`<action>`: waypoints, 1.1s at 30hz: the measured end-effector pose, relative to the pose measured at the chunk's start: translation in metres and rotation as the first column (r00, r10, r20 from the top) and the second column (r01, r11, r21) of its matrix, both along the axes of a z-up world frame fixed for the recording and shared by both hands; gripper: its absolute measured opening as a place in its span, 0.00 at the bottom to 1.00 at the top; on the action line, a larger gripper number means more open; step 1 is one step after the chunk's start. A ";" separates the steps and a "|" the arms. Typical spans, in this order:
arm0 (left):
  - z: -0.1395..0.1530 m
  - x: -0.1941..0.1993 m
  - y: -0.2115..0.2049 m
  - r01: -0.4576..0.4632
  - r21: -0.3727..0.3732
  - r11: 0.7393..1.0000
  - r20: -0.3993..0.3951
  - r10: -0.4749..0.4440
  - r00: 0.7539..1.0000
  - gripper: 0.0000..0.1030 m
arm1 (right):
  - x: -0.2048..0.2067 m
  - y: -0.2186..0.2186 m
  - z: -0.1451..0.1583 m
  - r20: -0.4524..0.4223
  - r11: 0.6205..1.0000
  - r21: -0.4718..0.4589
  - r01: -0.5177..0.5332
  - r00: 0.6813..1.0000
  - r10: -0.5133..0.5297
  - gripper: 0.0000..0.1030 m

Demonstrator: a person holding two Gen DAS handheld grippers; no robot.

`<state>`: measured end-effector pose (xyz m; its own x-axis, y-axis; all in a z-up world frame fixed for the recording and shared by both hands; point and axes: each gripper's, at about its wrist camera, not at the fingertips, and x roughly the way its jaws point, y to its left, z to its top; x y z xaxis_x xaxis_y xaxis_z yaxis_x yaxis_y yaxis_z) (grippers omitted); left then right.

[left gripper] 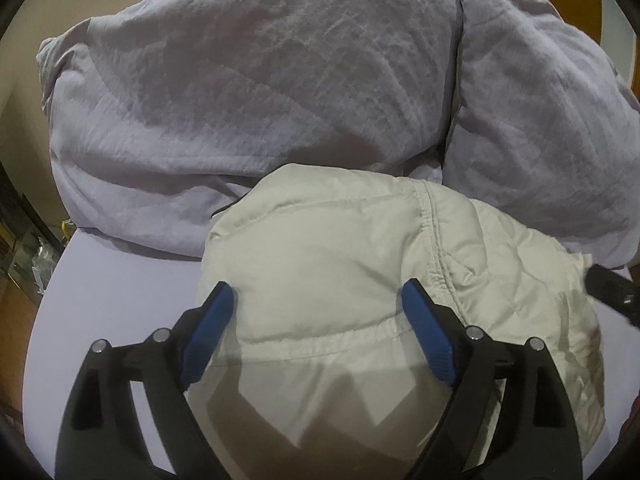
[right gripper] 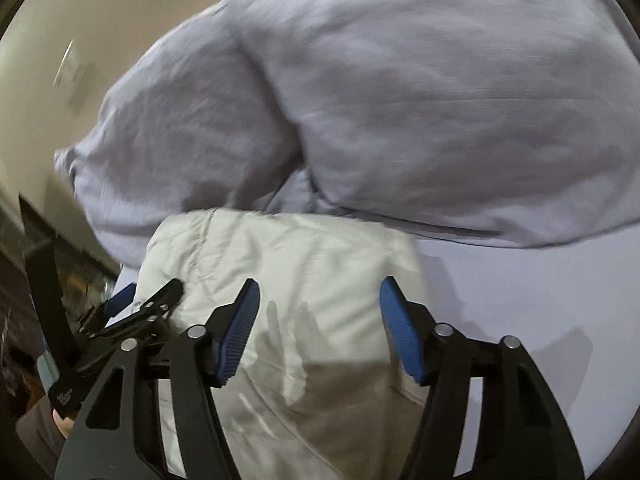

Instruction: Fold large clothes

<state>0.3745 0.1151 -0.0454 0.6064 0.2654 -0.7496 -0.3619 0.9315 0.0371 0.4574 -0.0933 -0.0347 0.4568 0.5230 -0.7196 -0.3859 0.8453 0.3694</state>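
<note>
Crowding lilac bedsheet point(left gripper: 120, 280): cream garment point(left gripper: 340, 260), rumpled duvet point(left gripper: 260, 80), beige wall point(right gripper: 100, 20) behind.

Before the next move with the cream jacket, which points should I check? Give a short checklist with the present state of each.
1. Left tongs open: ok.
2. Right tongs open: ok.
3. Cream jacket lies on the lilac sheet, held by neither tongs: ok.
4. Jacket folded compactly: ok, though its near edge is hidden.
5. Space behind the jacket: not ok, the lilac pillows touch it.
6. Right view sharp: not ok, blurred.
</note>
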 end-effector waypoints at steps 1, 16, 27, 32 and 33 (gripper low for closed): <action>-0.002 0.000 -0.001 -0.003 0.007 1.000 0.002 0.003 1.000 0.83 | 0.001 0.008 -0.005 0.011 1.000 -0.028 -0.013 1.000 0.013 0.62; -0.023 -0.013 -0.017 0.005 0.077 0.997 0.072 -0.011 0.997 0.85 | -0.023 0.014 -0.066 0.116 0.992 -0.121 -0.040 0.992 0.054 0.63; -0.038 -0.008 -0.015 -0.037 0.094 0.995 0.099 0.028 0.995 0.88 | -0.019 0.021 -0.080 0.169 0.992 -0.125 -0.031 0.984 0.052 0.68; -0.043 -0.010 -0.014 -0.045 0.099 0.994 0.105 0.034 0.994 0.89 | -0.024 0.024 -0.083 0.211 0.990 -0.141 -0.014 0.976 0.043 0.68; -0.043 -0.009 -0.015 -0.045 0.103 0.994 0.103 0.034 0.994 0.89 | -0.025 0.024 -0.084 0.216 0.990 -0.143 -0.012 0.975 0.043 0.68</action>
